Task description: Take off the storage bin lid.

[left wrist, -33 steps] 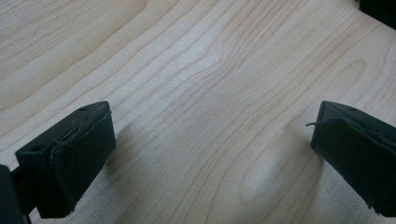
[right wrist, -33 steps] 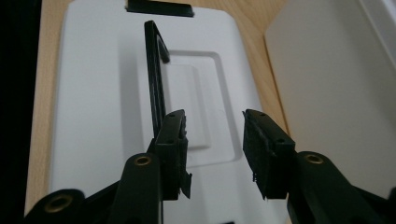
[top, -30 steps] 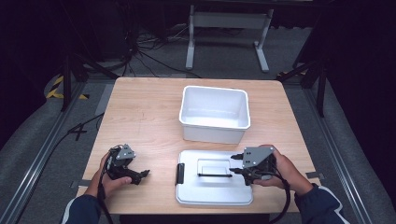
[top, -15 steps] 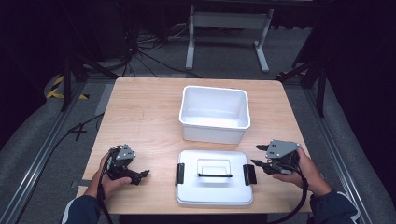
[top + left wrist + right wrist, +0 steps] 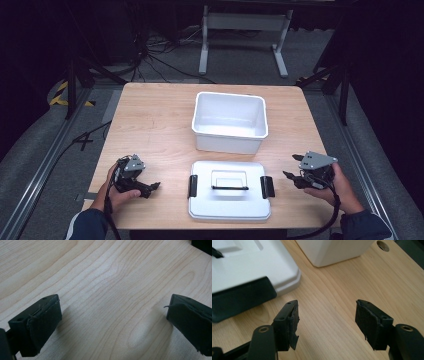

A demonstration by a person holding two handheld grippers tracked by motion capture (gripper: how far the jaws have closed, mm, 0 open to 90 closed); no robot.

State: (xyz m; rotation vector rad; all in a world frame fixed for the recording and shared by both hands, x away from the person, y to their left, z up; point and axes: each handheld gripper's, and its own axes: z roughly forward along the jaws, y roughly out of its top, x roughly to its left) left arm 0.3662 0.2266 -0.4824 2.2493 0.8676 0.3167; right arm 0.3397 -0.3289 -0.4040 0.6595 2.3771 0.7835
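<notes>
A light wooden table with rounded corners [image 5: 150, 120] fills the middle of the frame, standing on grey carpeted floor [image 5: 30, 165]. Along the dark top edge stand a white metal frame stand [image 5: 240, 30] and tangled black cables [image 5: 150, 55]; yellow-and-black hazard tape [image 5: 62, 95] lies at the left.

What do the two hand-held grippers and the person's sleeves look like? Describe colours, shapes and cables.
Each gripper, left and right, is black with a grey three-cornered plate on top and two blocky black jaws faced with dark pads. A black cable trails from the right one. The sleeves are dark blue.
</notes>
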